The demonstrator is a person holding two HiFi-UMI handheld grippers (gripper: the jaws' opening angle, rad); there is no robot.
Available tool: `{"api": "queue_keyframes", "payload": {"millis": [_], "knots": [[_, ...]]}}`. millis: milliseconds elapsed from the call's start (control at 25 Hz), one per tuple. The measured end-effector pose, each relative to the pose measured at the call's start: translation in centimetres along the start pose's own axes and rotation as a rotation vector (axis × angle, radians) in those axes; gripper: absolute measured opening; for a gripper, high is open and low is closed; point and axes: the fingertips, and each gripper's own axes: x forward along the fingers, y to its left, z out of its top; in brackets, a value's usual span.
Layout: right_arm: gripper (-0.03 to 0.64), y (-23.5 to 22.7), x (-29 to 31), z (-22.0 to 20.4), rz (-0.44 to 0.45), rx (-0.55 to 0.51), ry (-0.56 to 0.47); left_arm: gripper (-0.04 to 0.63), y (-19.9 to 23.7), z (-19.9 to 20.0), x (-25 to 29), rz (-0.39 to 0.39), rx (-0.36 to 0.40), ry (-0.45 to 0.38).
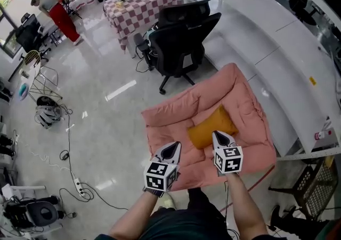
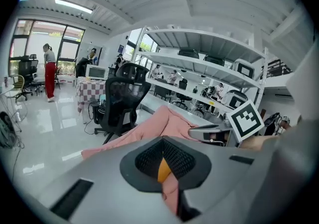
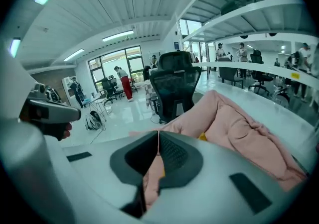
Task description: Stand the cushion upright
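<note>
Orange cushion [image 1: 210, 126] lies flat on pink pad [image 1: 242, 92], long axis near-left to far-right. Right gripper [image 1: 217, 134] nearer, at cushion's near edge, jaws together, nothing between. Left gripper [image 1: 175, 145] just near-left, jaws together.

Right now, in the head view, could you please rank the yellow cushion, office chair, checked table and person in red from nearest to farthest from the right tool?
1. Cushion, at the right tool tip, on the pink pad.
2. Chair, beyond the pad.
3. Table, behind the chair.
4. Person, far upper left.
</note>
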Motion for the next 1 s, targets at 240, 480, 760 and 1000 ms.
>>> {"api": "queue_keyframes", "payload": {"millis": [240,480,760,1000], "knots": [[0.005,6.4,-3.9,1.2,0.022,0.023,-0.08,0.006,1.2,0.3,-5.4,0.012,-0.031,-0.038],[0.004,11.9,-7.6,3.3,0.046,0.003,-0.16,0.006,1.5,1.6,-11.0,0.029,-0.018,-0.084],[0.003,15.8,-12.7,6.2,0.041,-0.021,-0.268,0.006,1.5,3.4,-17.3,0.051,-0.004,-0.163],[0.003,17.5,-16.7,7.6,0.039,-0.025,-0.348,0.006,0.8,5.0,-21.7,0.058,0.008,-0.23]]}}
